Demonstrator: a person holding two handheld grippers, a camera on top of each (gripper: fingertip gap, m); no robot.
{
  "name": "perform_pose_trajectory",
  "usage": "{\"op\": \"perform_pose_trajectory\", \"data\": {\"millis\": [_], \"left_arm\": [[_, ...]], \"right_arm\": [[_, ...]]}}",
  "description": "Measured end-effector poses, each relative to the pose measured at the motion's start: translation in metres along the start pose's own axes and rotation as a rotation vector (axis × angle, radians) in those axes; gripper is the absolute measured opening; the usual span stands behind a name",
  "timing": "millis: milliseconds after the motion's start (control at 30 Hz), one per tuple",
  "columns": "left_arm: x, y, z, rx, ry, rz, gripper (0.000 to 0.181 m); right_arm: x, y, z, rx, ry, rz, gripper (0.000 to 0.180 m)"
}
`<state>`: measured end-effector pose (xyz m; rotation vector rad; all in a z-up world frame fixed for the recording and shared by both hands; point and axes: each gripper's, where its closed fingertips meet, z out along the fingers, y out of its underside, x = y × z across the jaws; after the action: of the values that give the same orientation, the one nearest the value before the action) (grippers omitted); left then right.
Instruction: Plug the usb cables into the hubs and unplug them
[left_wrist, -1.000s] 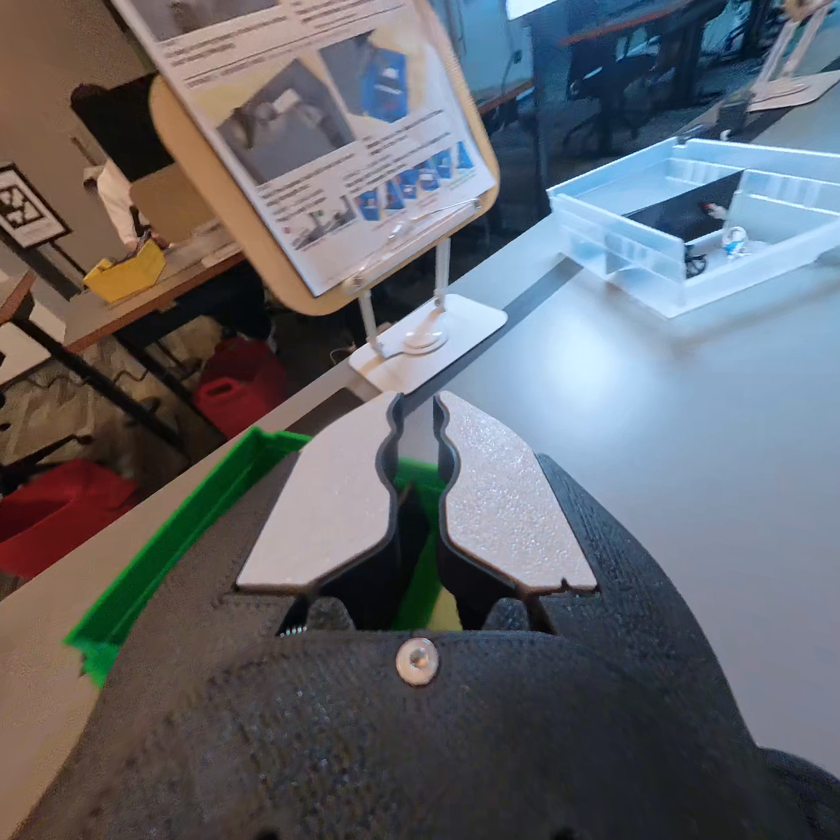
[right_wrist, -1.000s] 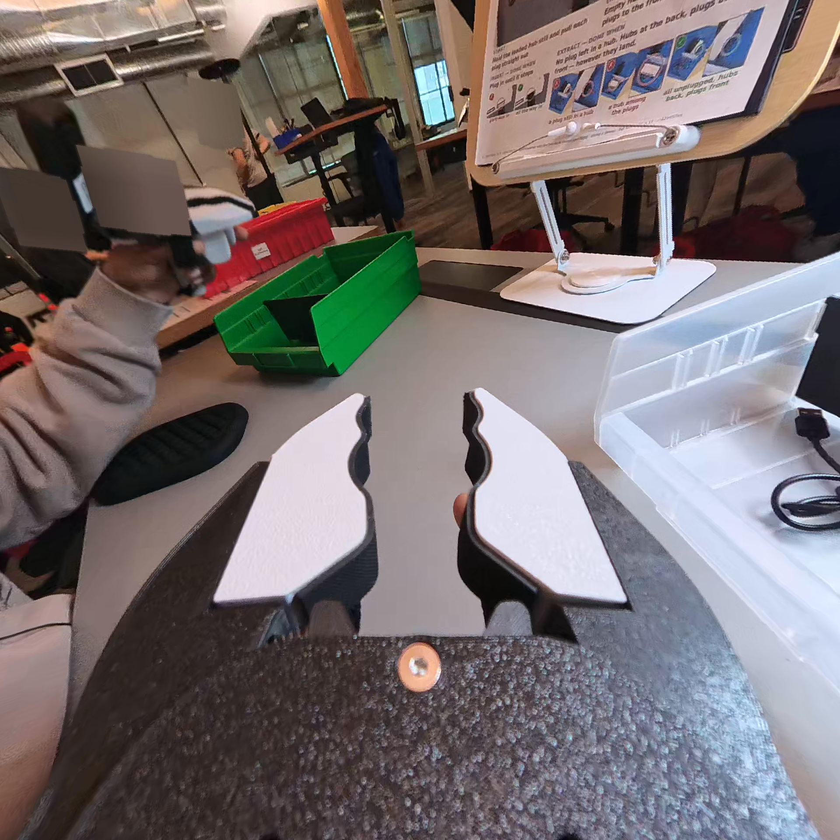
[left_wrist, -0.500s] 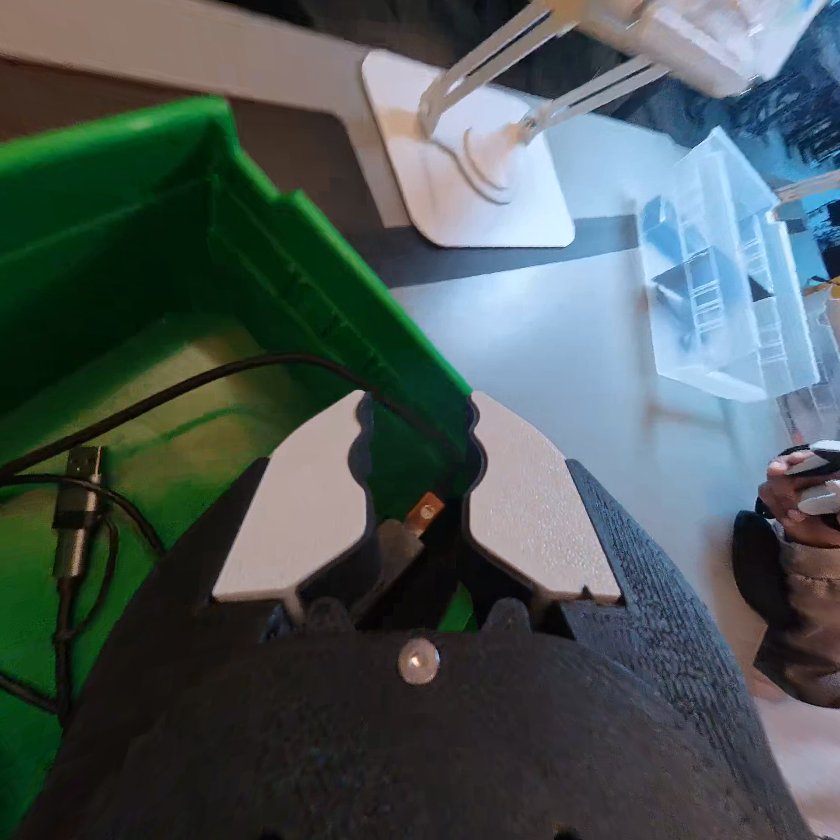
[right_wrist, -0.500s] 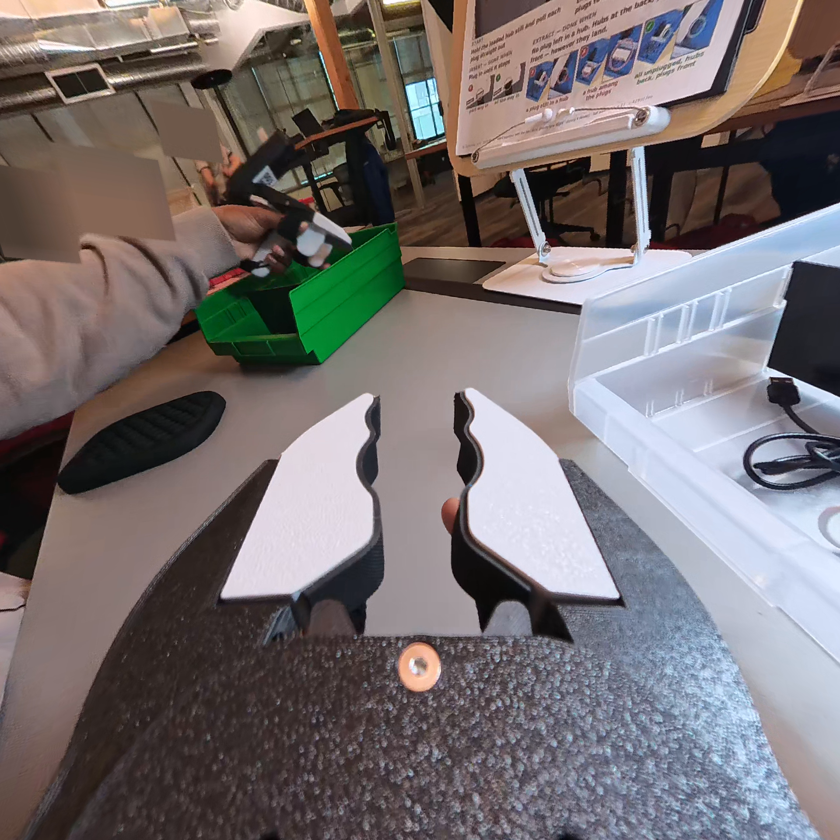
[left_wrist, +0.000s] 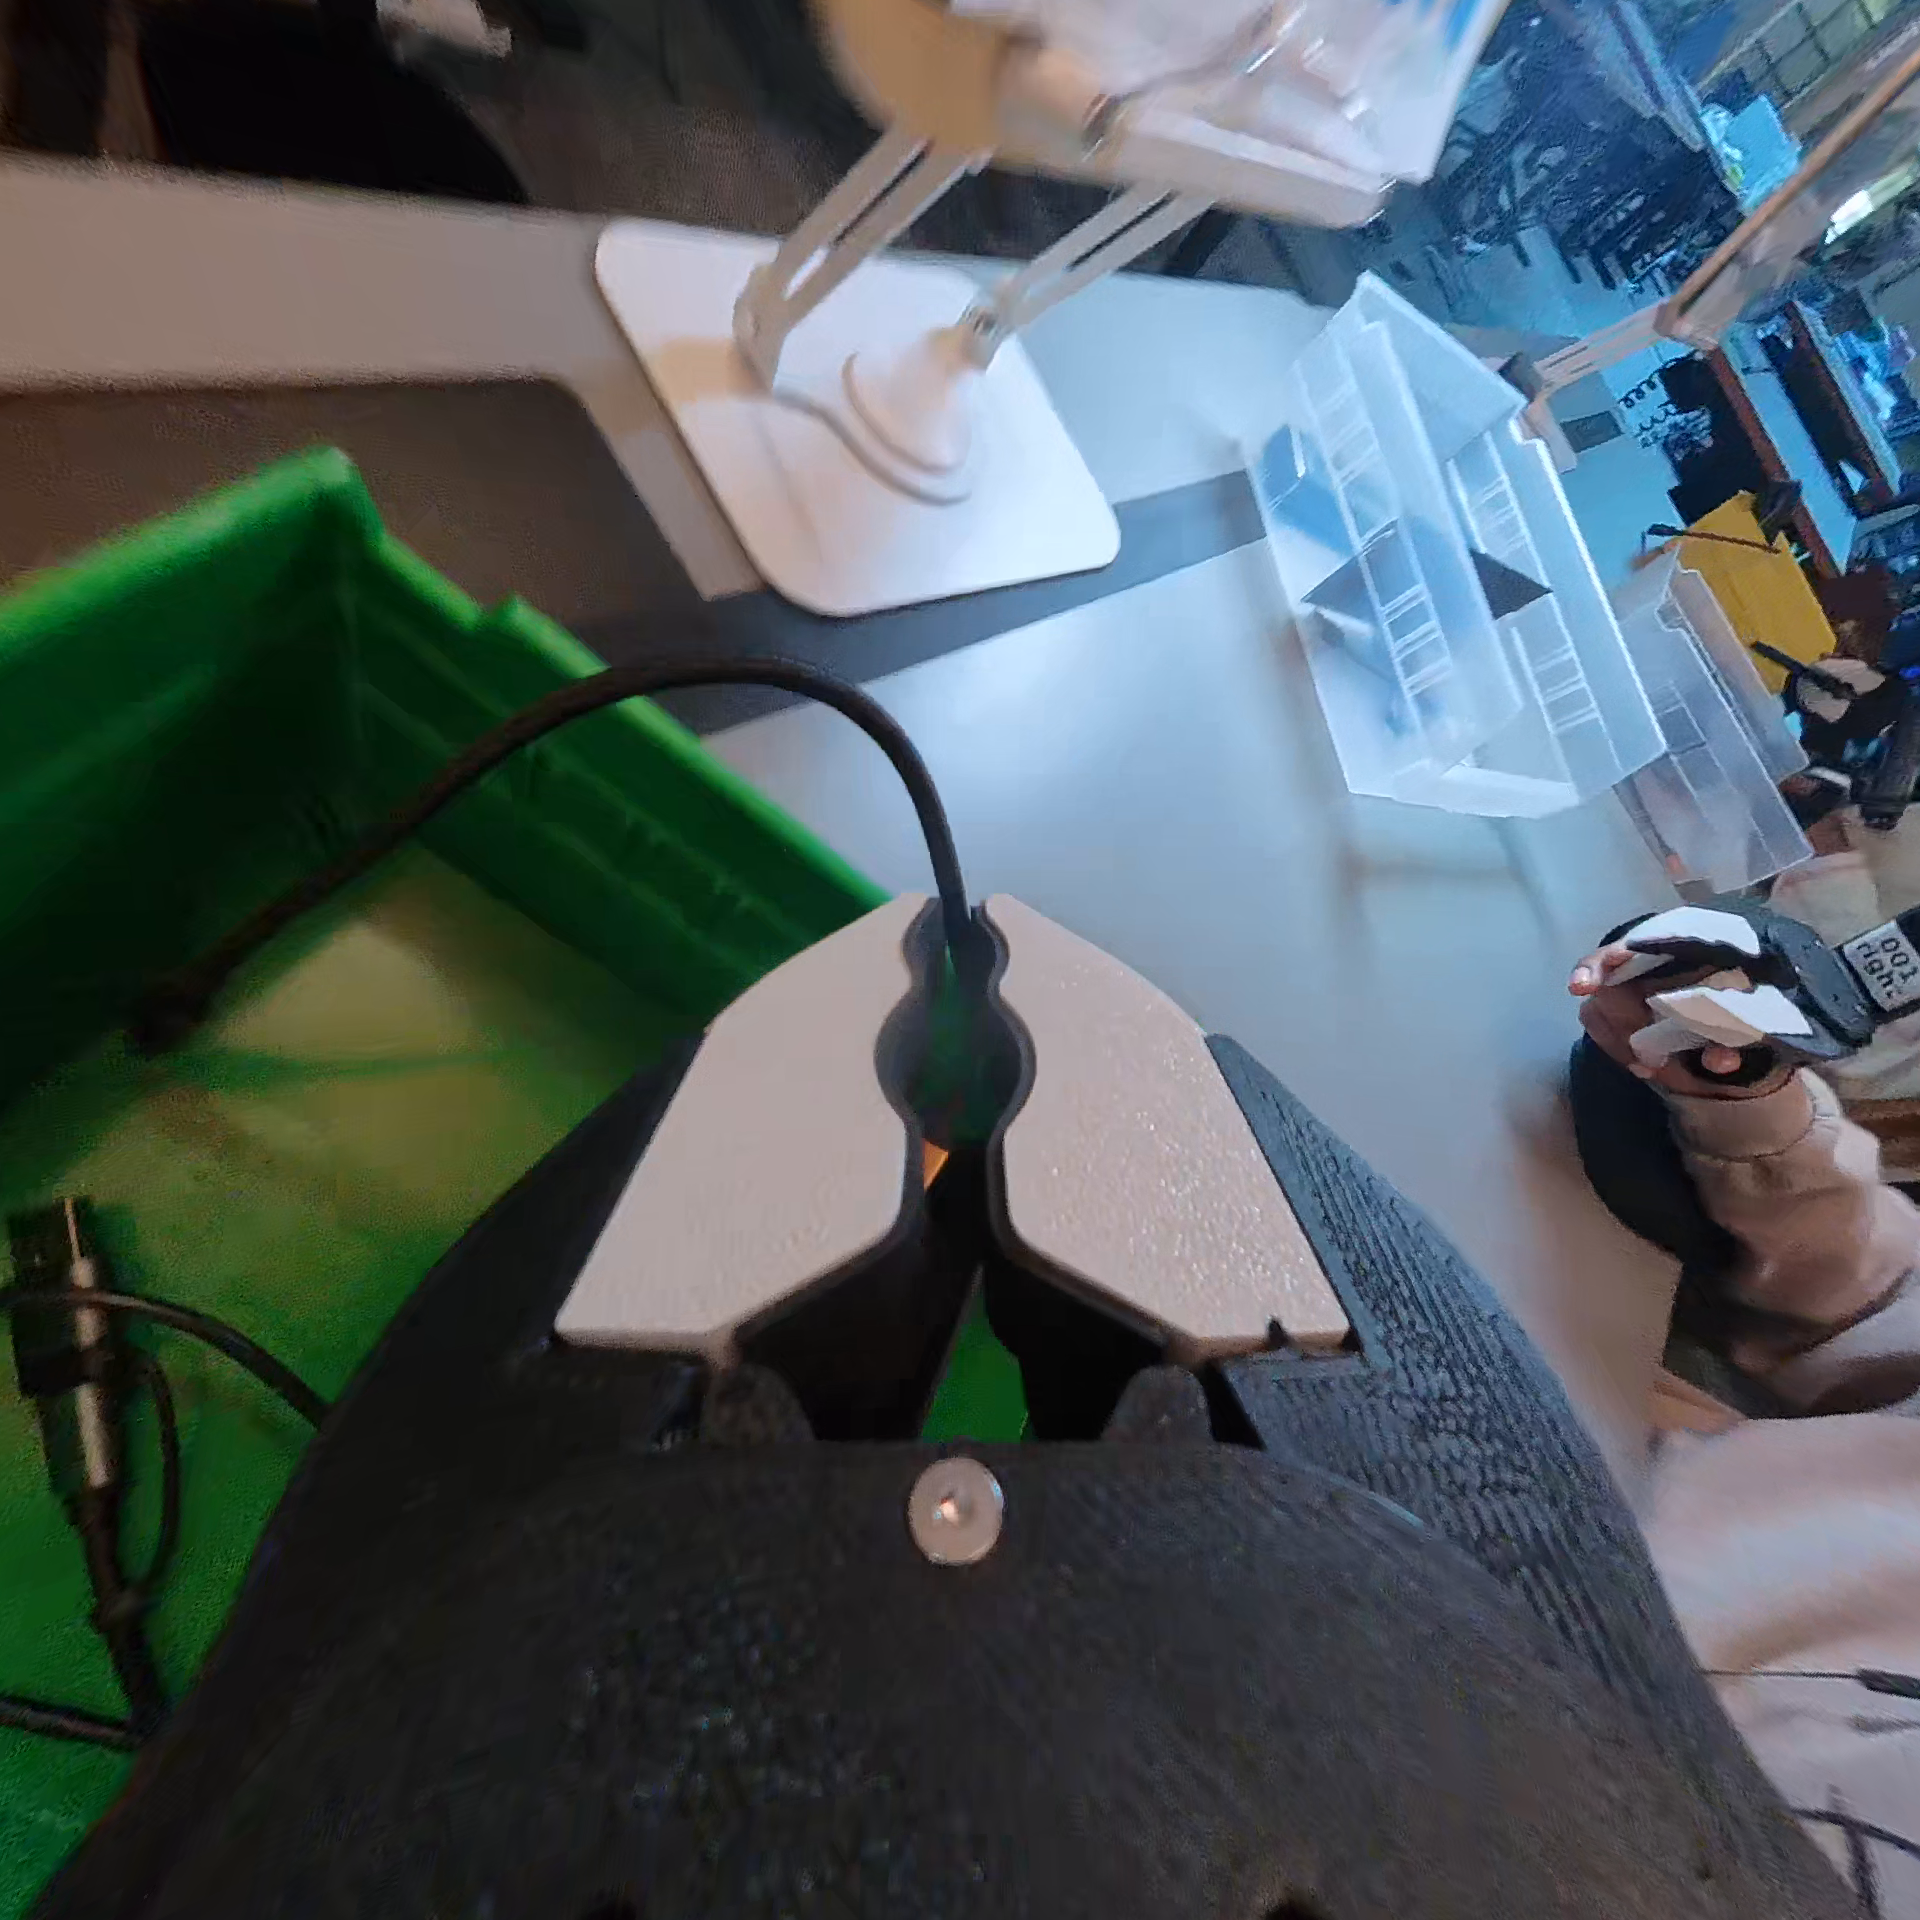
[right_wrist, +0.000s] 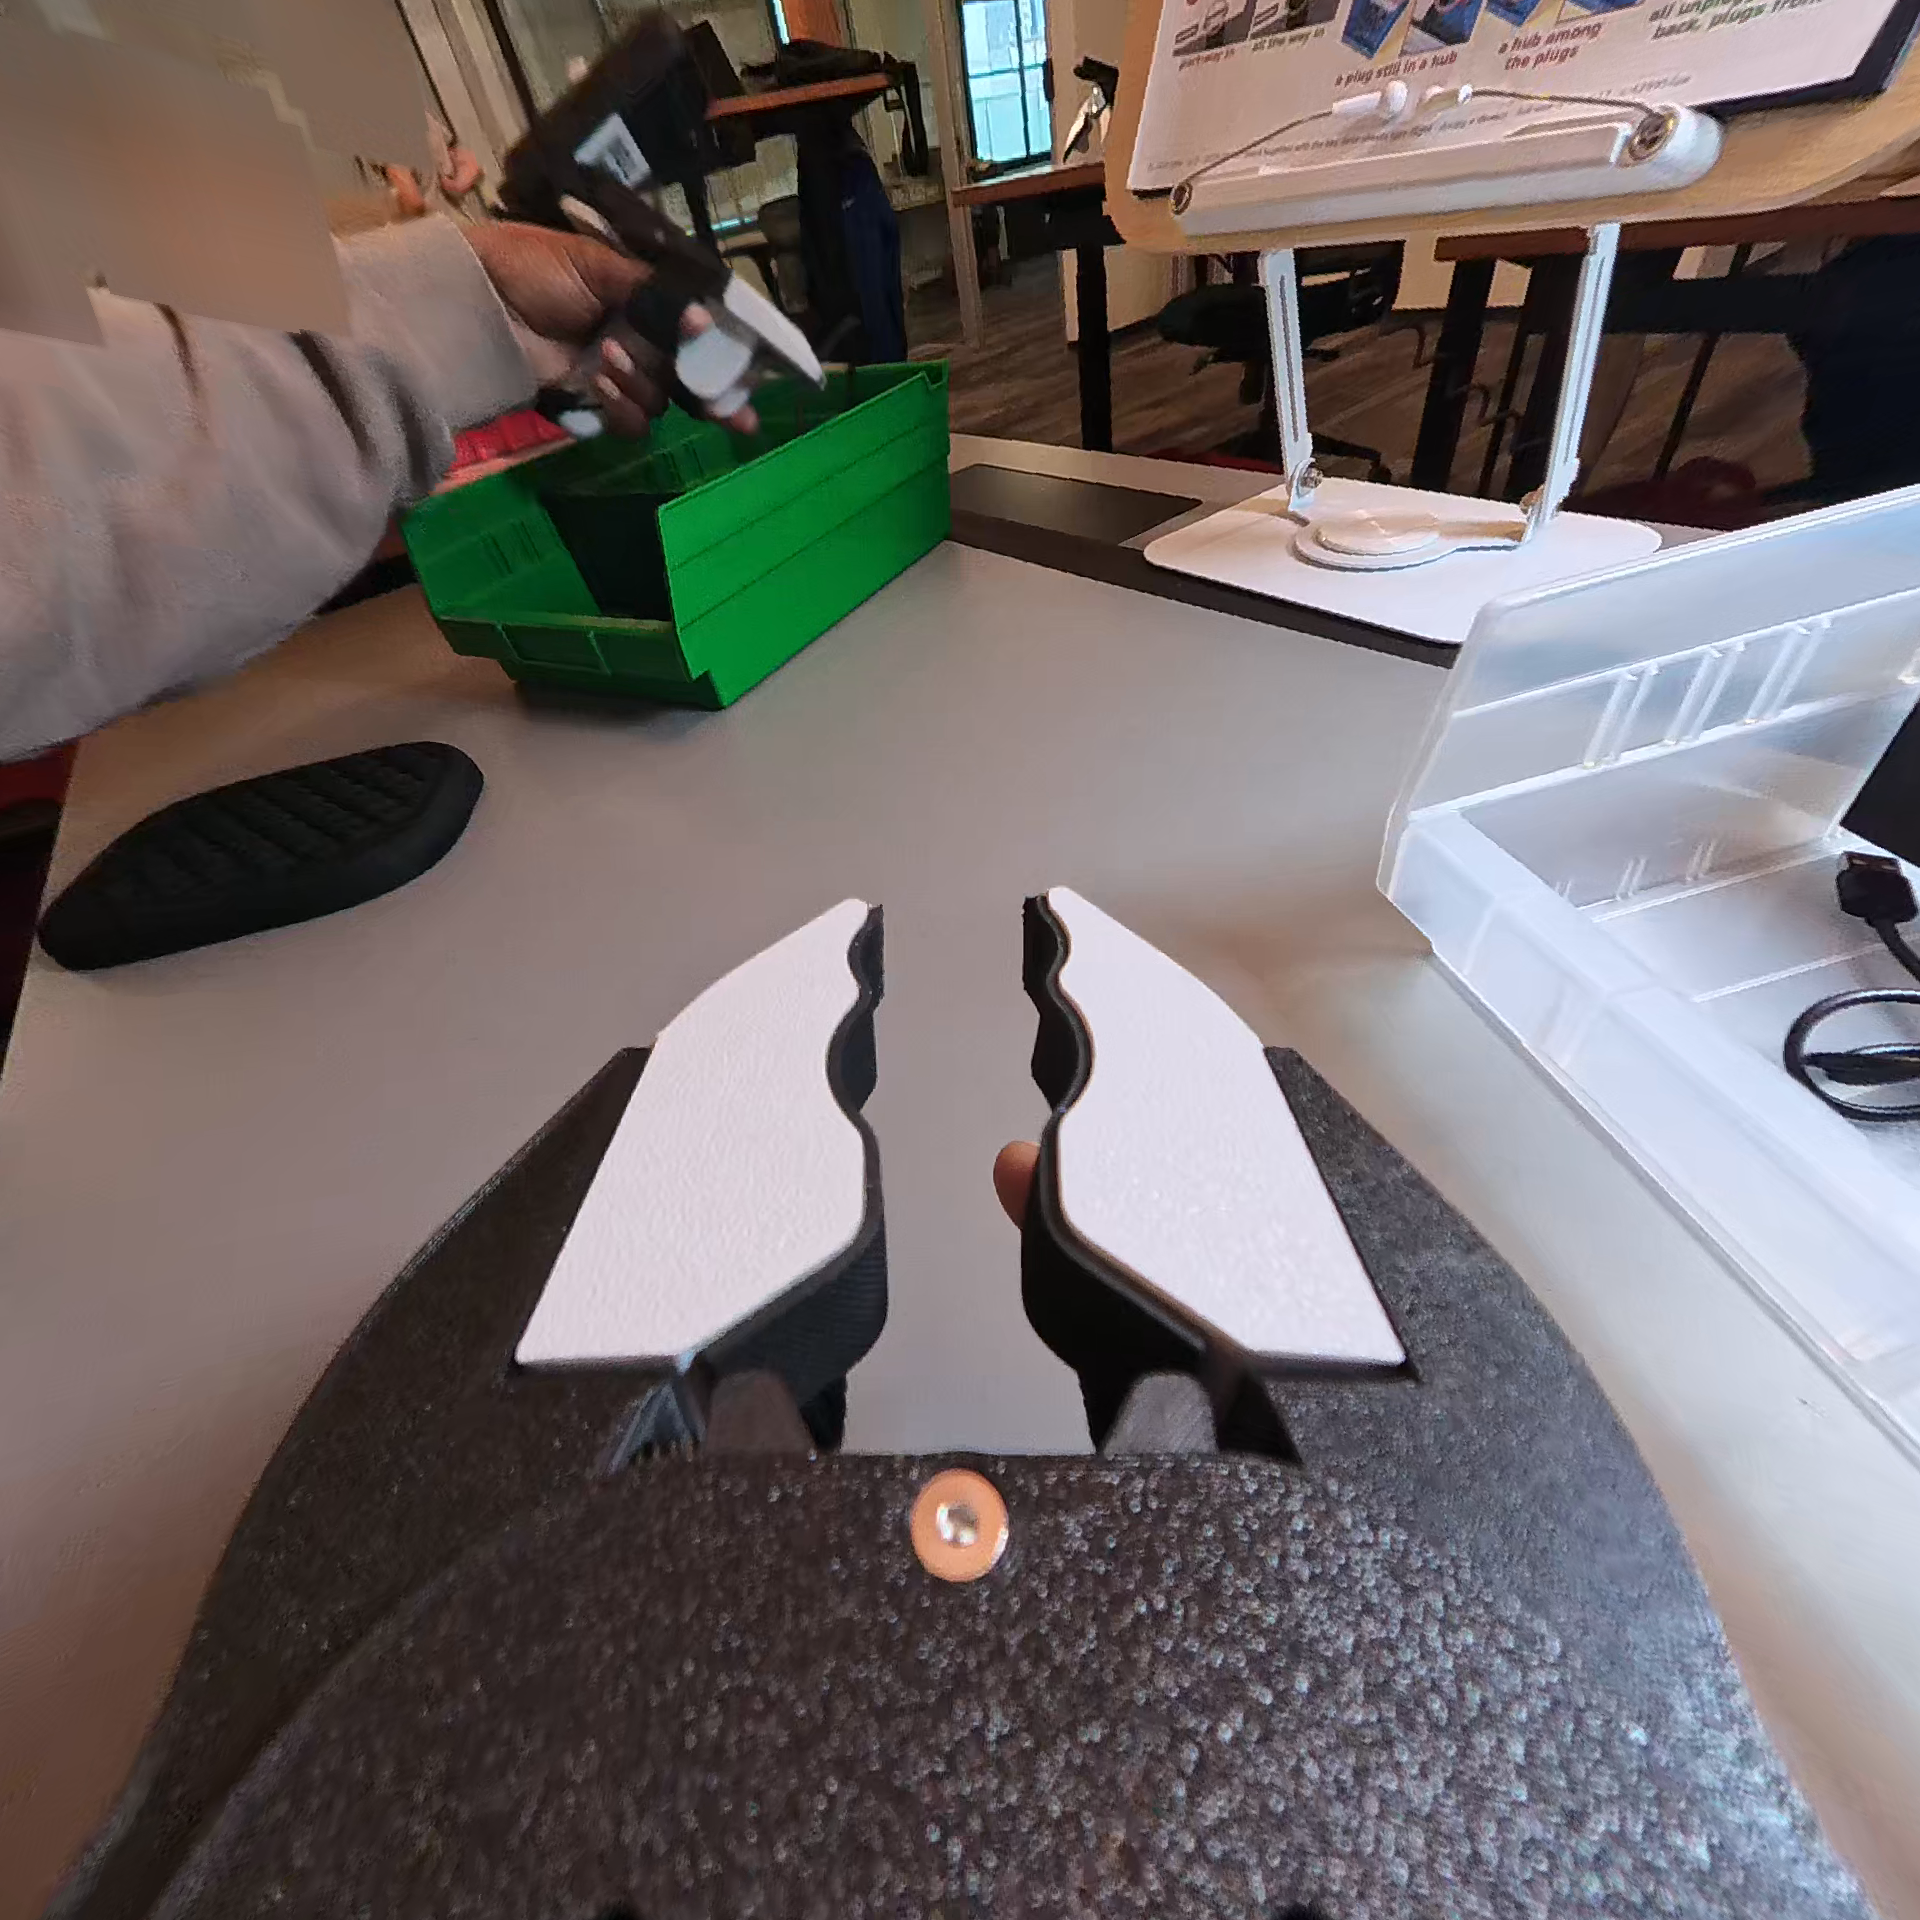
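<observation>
Take the green bin (left_wrist: 582, 831) as your landmark. Inside it, far toward its left side in the left wrist view, a second cable with a metal-sleeved plug (left_wrist: 62, 1340) lies loose on the bin floor. Your left gripper (left_wrist: 961, 925) sits over the bin's right wall with its jaws pinched together on a black usb cable (left_wrist: 644, 691); the cable rises out from between the fingertips, arches up over the wall and drops back down into the bin. The plug end is hidden between the fingers, so you cannot tell how it sits there.

Right of the bin, across bare grey table (right_wrist: 1039, 727), the white base of the document stand (right_wrist: 1392, 551) rests near the far edge. In the right wrist view a black ridged pad (right_wrist: 260, 852) lies on the table in front of the bin.

Farther right again, your right gripper (right_wrist: 954, 920) hangs low over the table with its jaws apart and holds nothing. Beyond it, farthest from the bin, the clear plastic tray (right_wrist: 1558, 883) holds another coiled black cable (right_wrist: 1849, 1049).
</observation>
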<state>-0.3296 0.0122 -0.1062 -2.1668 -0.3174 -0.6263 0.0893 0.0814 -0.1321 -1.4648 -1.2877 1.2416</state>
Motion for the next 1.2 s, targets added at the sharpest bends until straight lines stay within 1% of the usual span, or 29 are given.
{"op": "perform_pose_trajectory", "data": {"millis": [133, 300, 400, 467, 533, 633, 700, 767, 833, 867, 900, 967, 1033, 1100, 1133, 1167, 1200], "left_arm": [[0.034, -0.035, -0.041, 0.094, -0.075, 0.232, 0.005], [0.097, -0.082, -0.097, 0.333, -0.151, 0.469, 0.004], [0.150, -0.095, -0.118, 0.463, -0.124, 0.592, 0.004], [0.190, -0.094, -0.120, 0.511, -0.073, 0.645, 0.005], [0.228, -0.089, -0.114, 0.542, -0.041, 0.712, 0.005], [0.284, -0.074, -0.096, 0.582, 0.028, 0.802, 0.005], [0.315, -0.064, -0.084, 0.610, 0.069, 0.837, 0.004], [0.342, -0.052, -0.069, 0.620, 0.127, 0.845, 0.005], [0.363, -0.038, -0.051, 0.614, 0.193, 0.845, 0.005], [0.371, -0.030, -0.042, 0.607, 0.226, 0.849, 0.005], [0.377, -0.024, -0.034, 0.599, 0.252, 0.850, 0.005], [0.382, -0.017, -0.022, 0.595, 0.286, 0.840, 0.005], [0.375, -0.019, -0.011, 0.596, 0.277, 0.820, 0.007], [0.367, -0.025, -0.001, 0.622, 0.271, 0.787, 0.009], [0.365, -0.027, 0.002, 0.627, 0.299, 0.754, 0.010], [0.364, -0.025, 0.006, 0.614, 0.339, 0.725, 0.015], [0.365, -0.020, 0.011, 0.589, 0.376, 0.710, 0.029]], "right_arm": [[0.000, 0.003, 0.002, -0.009, 0.018, -0.021, 0.026], [-0.015, 0.000, 0.009, 0.030, -0.036, 0.003, 0.026], [-0.034, -0.008, 0.017, 0.051, -0.097, -0.095, 0.027], [-0.044, -0.021, 0.026, 0.058, -0.105, -0.158, 0.031], [-0.055, -0.041, 0.040, 0.055, -0.111, -0.210, 0.034], [-0.082, -0.083, 0.065, 0.097, -0.127, -0.314, 0.037], [-0.099, -0.108, 0.086, 0.099, -0.131, -0.384, 0.048], [-0.113, -0.125, 0.109, 0.094, -0.143, -0.374, 0.063], [-0.125, -0.130, 0.129, 0.071, -0.183, -0.322, 0.074], [-0.127, -0.127, 0.136, 0.048, -0.187, -0.317, 0.076], [-0.125, -0.126, 0.139, 0.048, -0.180, -0.319, 0.067], [-0.124, -0.123, 0.137, 0.069, -0.216, -0.318, 0.058], [-0.117, -0.114, 0.132, 0.039, -0.228, -0.327, 0.049], [-0.115, -0.111, 0.125, 0.030, -0.283, -0.256, 0.040], [-0.113, -0.113, 0.122, 0.041, -0.297, -0.217, 0.035], [-0.110, -0.115, 0.120, 0.059, -0.301, -0.194, 0.035], [-0.109, -0.118, 0.118, 0.072, -0.314, -0.170, 0.035]]}}
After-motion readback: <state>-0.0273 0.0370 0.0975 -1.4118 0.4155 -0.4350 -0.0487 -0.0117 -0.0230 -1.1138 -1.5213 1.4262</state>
